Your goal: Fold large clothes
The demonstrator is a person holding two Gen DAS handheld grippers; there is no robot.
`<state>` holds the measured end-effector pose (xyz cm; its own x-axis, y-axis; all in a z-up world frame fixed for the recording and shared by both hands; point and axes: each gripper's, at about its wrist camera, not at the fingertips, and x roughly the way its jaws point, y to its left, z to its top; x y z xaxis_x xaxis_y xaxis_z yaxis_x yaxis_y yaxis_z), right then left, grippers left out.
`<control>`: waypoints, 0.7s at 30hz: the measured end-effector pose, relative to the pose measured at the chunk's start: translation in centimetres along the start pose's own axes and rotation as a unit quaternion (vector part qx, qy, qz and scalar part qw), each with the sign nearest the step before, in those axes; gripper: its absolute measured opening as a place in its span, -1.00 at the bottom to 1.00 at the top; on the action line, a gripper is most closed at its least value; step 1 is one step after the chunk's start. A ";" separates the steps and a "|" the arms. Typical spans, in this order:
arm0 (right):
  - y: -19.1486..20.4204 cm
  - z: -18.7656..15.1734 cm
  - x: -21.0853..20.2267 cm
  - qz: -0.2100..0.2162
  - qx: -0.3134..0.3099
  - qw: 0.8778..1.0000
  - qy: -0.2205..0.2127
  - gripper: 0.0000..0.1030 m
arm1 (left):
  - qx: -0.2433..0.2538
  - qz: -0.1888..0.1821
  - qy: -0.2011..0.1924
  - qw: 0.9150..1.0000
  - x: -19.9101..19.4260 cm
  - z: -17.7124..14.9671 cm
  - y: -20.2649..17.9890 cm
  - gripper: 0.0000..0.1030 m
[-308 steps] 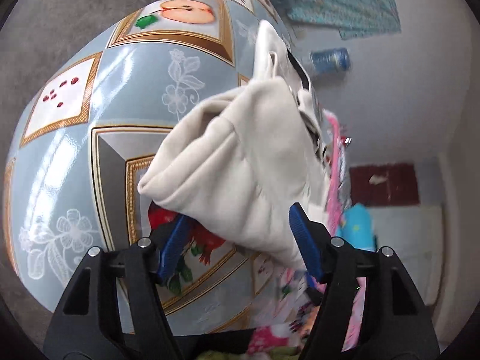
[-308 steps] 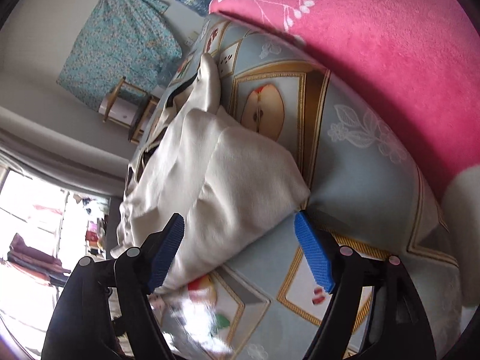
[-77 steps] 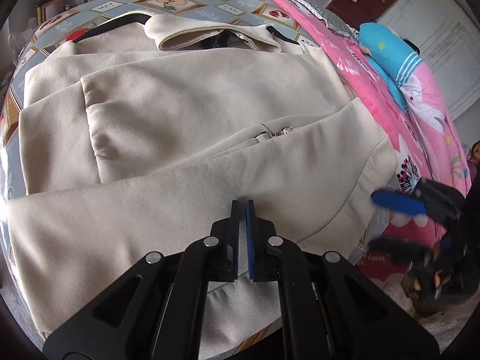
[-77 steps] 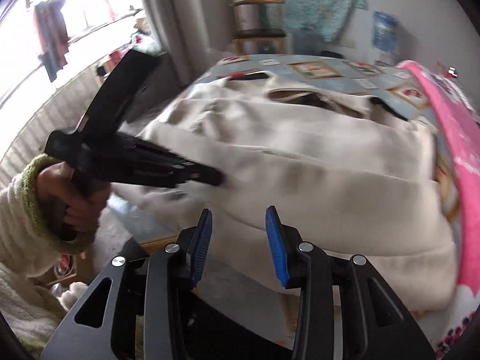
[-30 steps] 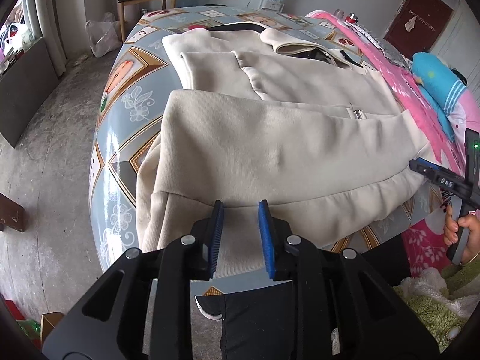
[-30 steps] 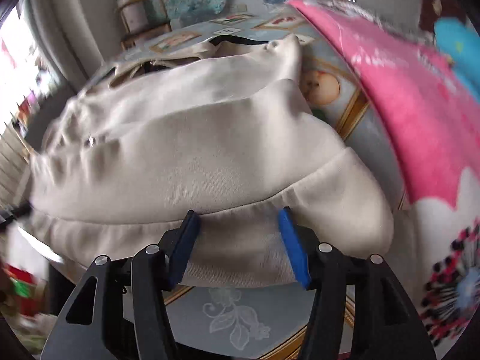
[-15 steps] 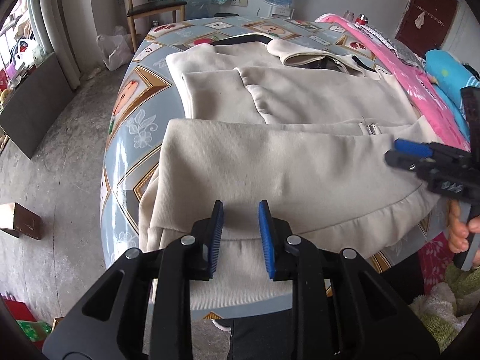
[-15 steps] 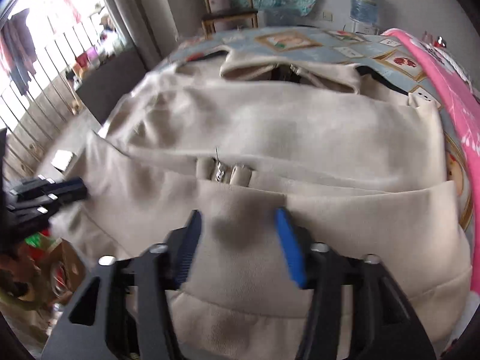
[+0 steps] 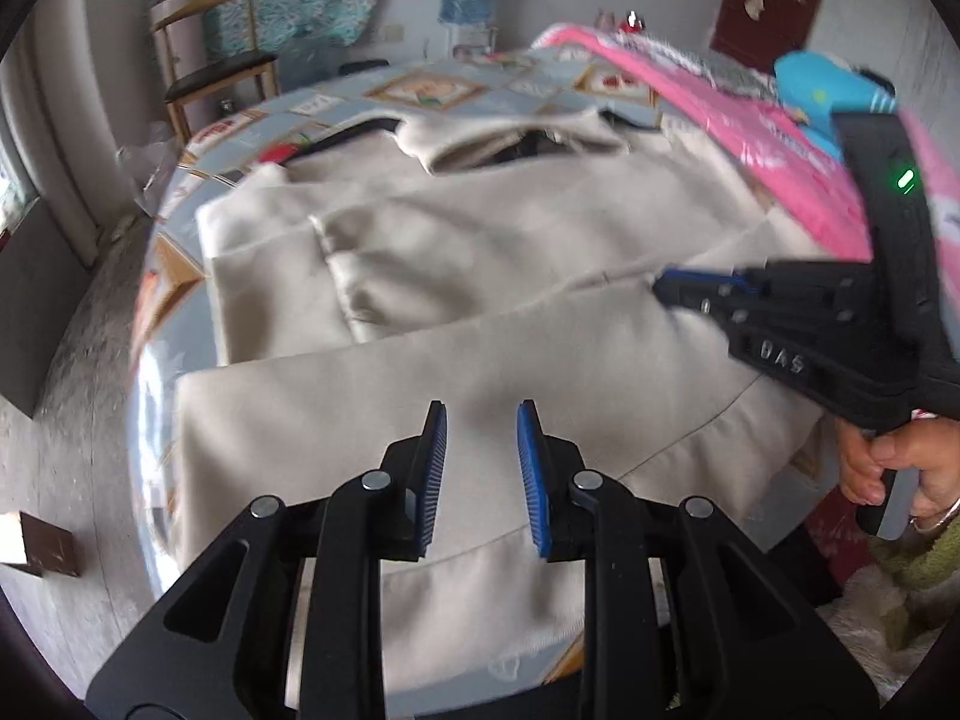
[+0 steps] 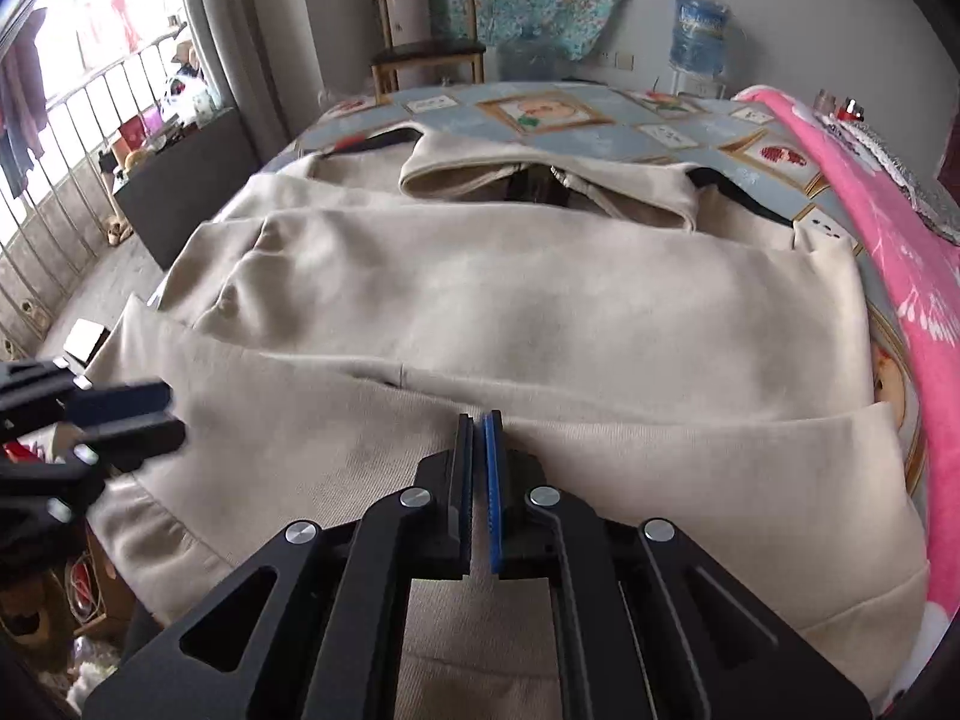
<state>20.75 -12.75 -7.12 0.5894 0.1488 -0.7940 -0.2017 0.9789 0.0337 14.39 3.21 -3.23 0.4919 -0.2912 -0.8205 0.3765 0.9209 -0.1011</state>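
A plain room with a grey floor, a wooden chair [image 10: 427, 30] and a water bottle [image 10: 699, 36] against the far wall holds a round table [image 10: 558, 114] under a fruit-print oilcloth, with a pink blanket [image 10: 888, 252] along its right side. Spread over most of the table lies the cream jacket [image 10: 540, 300], collar at the far side, sleeves folded across the body, hem hanging off the near edge.

The right gripper [image 10: 478, 420] sits near the middle of the near fold. Its jaws have just been closing and now stand together with only a slit between them; whether any cloth is pinched there I cannot tell. The left gripper [image 9: 480, 420] hovers over the near left part of the jacket, jaws a little apart, nothing between them.

The step in hand looks like taking the hem to fold it toward the collar. To do it well, each gripper should probably bite every layer at the hem, one toward each side and evenly spaced, then lift and carry level so the crease runs straight. A bite on the top layer alone would likely drag the sleeves askew.
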 end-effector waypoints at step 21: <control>-14.5 -2.6 -6.2 -0.063 0.153 0.986 -0.021 -0.61 | -0.009 0.000 0.018 1.000 1.4 0.2 0.1 -0.55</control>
<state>18.03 -28.21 -4.29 0.6280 0.0232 -0.7779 0.1165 0.9855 0.1234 15.25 2.83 -4.28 0.4635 -0.2822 -0.8400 0.3618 0.9256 -0.1113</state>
